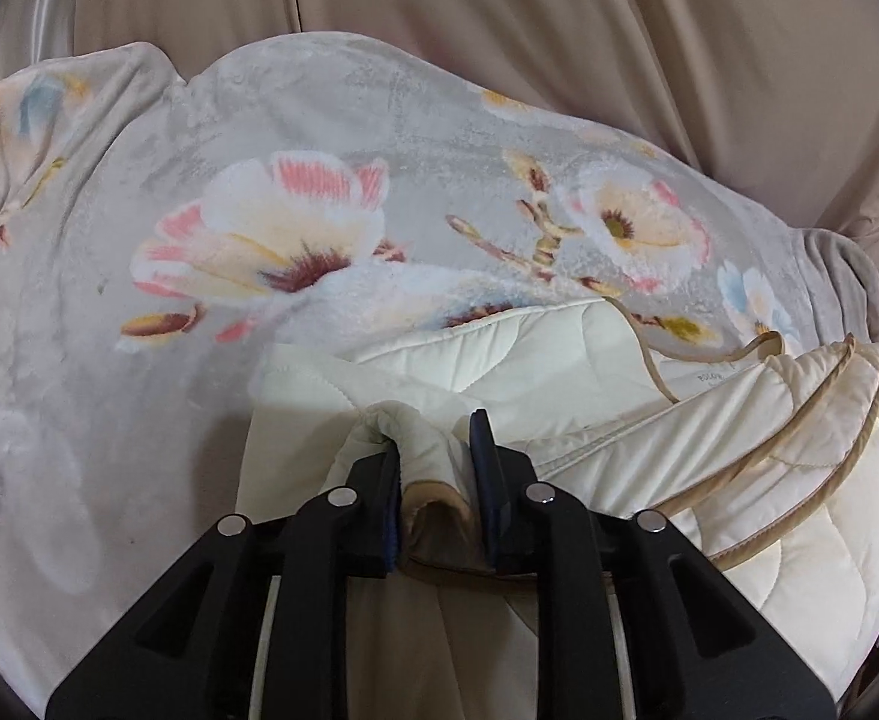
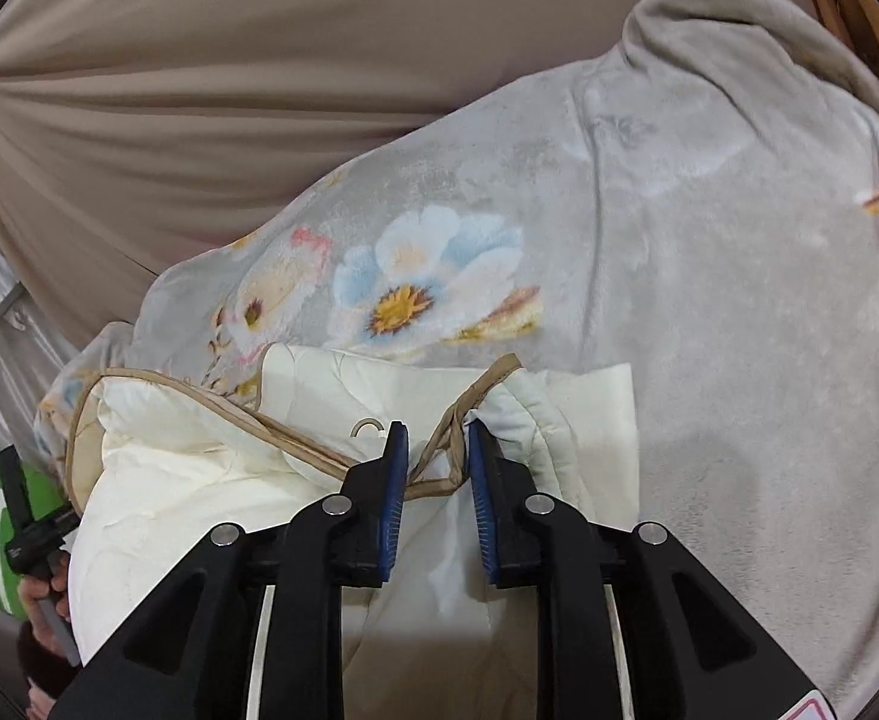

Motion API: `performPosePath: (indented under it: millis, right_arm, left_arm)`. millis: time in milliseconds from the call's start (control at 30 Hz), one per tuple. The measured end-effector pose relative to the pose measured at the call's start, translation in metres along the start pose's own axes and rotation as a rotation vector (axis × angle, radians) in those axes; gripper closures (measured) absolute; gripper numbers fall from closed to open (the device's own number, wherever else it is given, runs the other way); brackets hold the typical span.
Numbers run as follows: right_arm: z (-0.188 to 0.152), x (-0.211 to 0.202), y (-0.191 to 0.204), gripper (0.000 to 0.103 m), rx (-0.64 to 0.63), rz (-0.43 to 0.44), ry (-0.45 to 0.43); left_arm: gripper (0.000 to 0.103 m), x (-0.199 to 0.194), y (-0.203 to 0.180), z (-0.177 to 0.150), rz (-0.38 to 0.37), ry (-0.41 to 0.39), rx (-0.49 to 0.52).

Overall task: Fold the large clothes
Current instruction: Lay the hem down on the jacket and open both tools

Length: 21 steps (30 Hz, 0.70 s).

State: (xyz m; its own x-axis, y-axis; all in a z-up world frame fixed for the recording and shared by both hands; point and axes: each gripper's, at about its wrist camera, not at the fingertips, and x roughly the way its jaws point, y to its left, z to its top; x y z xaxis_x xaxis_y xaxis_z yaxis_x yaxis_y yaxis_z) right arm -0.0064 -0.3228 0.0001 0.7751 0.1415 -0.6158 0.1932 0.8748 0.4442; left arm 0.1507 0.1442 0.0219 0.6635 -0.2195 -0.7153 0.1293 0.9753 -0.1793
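We have the left claw (image 1: 433, 474) pinching a bunched tan-bound edge of the cream quilted garment (image 1: 739, 480); right claw (image 2: 437, 468) is clamped over its binding (image 2: 439, 450) too. Garment lies on the floral blanket (image 2: 709, 300), near its front edge. Looks soft, bulky, light, probably floppy; bound hems seem the best grip.

Grey floral blanket (image 1: 139, 360) as the surface, cream quilted garment (image 1: 769, 480) bunched directly on it

Bare floral blanket (image 1: 109, 300) lies open left; bunched cream quilt (image 1: 769, 468) blocks right.
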Motion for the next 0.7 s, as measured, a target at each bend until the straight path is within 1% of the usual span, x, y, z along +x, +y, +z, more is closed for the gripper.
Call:
performPosePath:
  millis: [67, 100, 133, 167, 200, 233, 267, 300, 333, 367, 400, 433, 500, 533, 567, 600, 633, 667, 700]
  right_arm:
    - [0.002, -0.004, -0.004, 0.080, 0.013, 0.014, -0.015]
    - [0.002, -0.012, -0.005, 0.077, 0.020, 0.013, -0.040]
    - [0.002, -0.023, -0.005, 0.068, 0.026, 0.013, -0.070]
    - [0.002, -0.037, -0.004, 0.060, 0.031, 0.022, -0.105]
    - [0.002, -0.056, -0.004, 0.058, 0.038, 0.042, -0.152]
    - [0.002, -0.071, -0.003, 0.057, 0.046, 0.057, -0.189]
    - [0.001, -0.090, 0.000, 0.057, 0.048, 0.073, -0.236]
    - [-0.002, -0.105, 0.007, 0.057, 0.029, 0.088, -0.278]
    - [-0.003, -0.114, 0.017, 0.057, 0.002, 0.098, -0.298]
    - [-0.005, -0.120, 0.033, 0.057, -0.048, 0.109, -0.300]
    - [-0.007, -0.121, 0.048, 0.057, -0.088, 0.117, -0.291]
    - [-0.013, -0.115, 0.073, 0.057, -0.156, 0.136, -0.262]
    - [-0.024, -0.095, 0.117, 0.057, -0.273, 0.181, -0.181]
    - [-0.031, -0.083, 0.135, 0.058, -0.324, 0.205, -0.142]
    - [-0.043, -0.066, 0.158, 0.060, -0.394, 0.217, -0.092]
    - [-0.052, -0.054, 0.171, 0.062, -0.449, 0.203, -0.062]
    - [-0.066, -0.038, 0.187, 0.065, -0.532, 0.166, -0.029]
    - [-0.078, -0.026, 0.196, 0.066, -0.598, 0.134, -0.005]
    - [-0.086, -0.017, 0.198, 0.066, -0.637, 0.110, 0.014]
  left_arm:
    - [0.082, -0.008, 0.004, -0.003, -0.032, -0.019, -0.022]
    - [0.080, -0.013, 0.006, -0.001, -0.047, -0.030, -0.039]
    - [0.073, -0.027, 0.010, -0.001, -0.071, -0.051, -0.055]
    - [0.070, -0.038, 0.010, 0.001, -0.092, -0.076, -0.066]
    - [0.063, -0.054, 0.012, 0.002, -0.121, -0.108, -0.072]
    - [0.060, -0.077, 0.015, 0.003, -0.156, -0.150, -0.071]
    - [0.052, -0.096, 0.016, 0.004, -0.161, -0.192, -0.068]
    - [0.041, -0.116, 0.014, 0.004, -0.139, -0.249, -0.058]
    - [0.038, -0.135, 0.010, 0.005, -0.115, -0.310, -0.038]
    - [0.038, -0.153, 0.001, 0.006, -0.105, -0.364, -0.003]
    - [0.038, -0.165, -0.010, 0.007, -0.110, -0.390, 0.036]
    - [0.038, -0.173, -0.023, 0.009, -0.127, -0.398, 0.071]
    - [0.037, -0.172, -0.054, 0.011, -0.190, -0.385, 0.133]
    - [0.036, -0.160, -0.074, 0.010, -0.214, -0.356, 0.175]
    - [0.036, -0.147, -0.089, 0.009, -0.215, -0.323, 0.207]
    - [0.036, -0.130, -0.103, 0.007, -0.208, -0.282, 0.241]
    - [0.037, -0.109, -0.117, 0.004, -0.195, -0.234, 0.280]
    - [0.037, -0.080, -0.130, -0.003, -0.158, -0.176, 0.324]
    - [0.037, -0.059, -0.135, -0.008, -0.117, -0.139, 0.348]
